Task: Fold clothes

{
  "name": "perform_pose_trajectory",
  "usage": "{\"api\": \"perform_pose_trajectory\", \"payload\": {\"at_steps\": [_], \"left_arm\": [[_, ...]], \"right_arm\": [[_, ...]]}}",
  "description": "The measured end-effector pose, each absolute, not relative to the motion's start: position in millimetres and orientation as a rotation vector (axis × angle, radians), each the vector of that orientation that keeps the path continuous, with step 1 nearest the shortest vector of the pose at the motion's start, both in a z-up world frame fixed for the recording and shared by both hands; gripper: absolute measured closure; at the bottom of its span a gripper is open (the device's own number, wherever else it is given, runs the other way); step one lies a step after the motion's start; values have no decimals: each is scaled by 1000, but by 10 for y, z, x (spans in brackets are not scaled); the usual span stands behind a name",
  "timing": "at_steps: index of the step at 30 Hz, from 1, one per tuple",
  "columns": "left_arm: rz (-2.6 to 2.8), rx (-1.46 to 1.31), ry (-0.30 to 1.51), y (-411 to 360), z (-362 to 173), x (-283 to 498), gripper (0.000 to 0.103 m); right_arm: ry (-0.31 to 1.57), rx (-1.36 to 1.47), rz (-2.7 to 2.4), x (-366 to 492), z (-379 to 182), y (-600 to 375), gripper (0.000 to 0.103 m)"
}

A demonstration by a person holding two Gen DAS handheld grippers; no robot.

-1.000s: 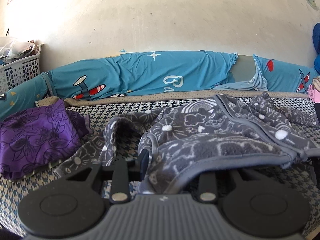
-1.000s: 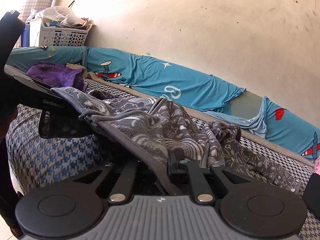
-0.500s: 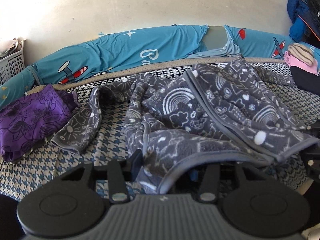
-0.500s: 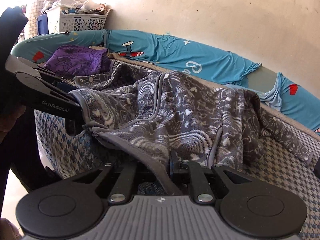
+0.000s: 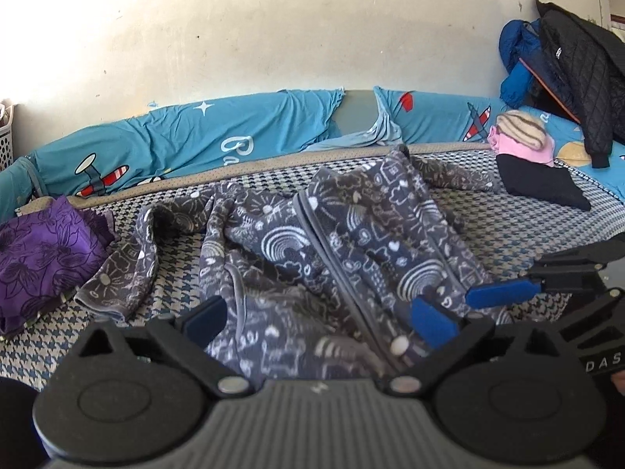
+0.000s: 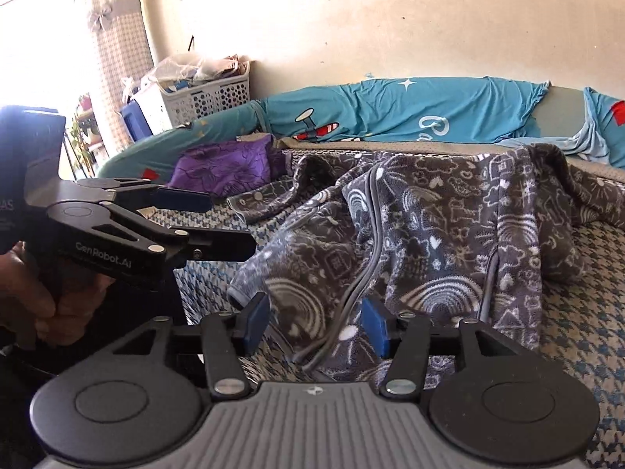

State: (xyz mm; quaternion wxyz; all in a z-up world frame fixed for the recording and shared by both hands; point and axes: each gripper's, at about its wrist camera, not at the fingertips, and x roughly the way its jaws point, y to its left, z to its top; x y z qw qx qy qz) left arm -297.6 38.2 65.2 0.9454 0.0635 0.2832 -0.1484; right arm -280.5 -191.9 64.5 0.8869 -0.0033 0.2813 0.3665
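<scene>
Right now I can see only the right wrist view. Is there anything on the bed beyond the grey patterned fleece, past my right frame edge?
Observer: Yes. The left wrist view shows a folded black garment on the checked mattress, just past the far sleeve of the grey patterned fleece.
Reviewer: Is it alone there?
Observer: No. A pink item with a striped tan piece on top sits right behind it.
Reviewer: Anything hanging nearby?
Observer: A black quilted jacket hangs over a blue jacket by the wall at that end.
</scene>
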Motion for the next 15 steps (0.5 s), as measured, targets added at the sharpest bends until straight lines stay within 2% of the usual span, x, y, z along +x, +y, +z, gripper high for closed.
{"api": "perform_pose_trajectory", "payload": {"at_steps": [10,15], "left_arm": [[-289,169,547,232,611,-2769,0],[-274,85,617,258,431,-2429,0]], "right_arm": [[637,192,190,-2451,564,-2370,46],[643,206,86,-2347,480,-2489,46]]}}
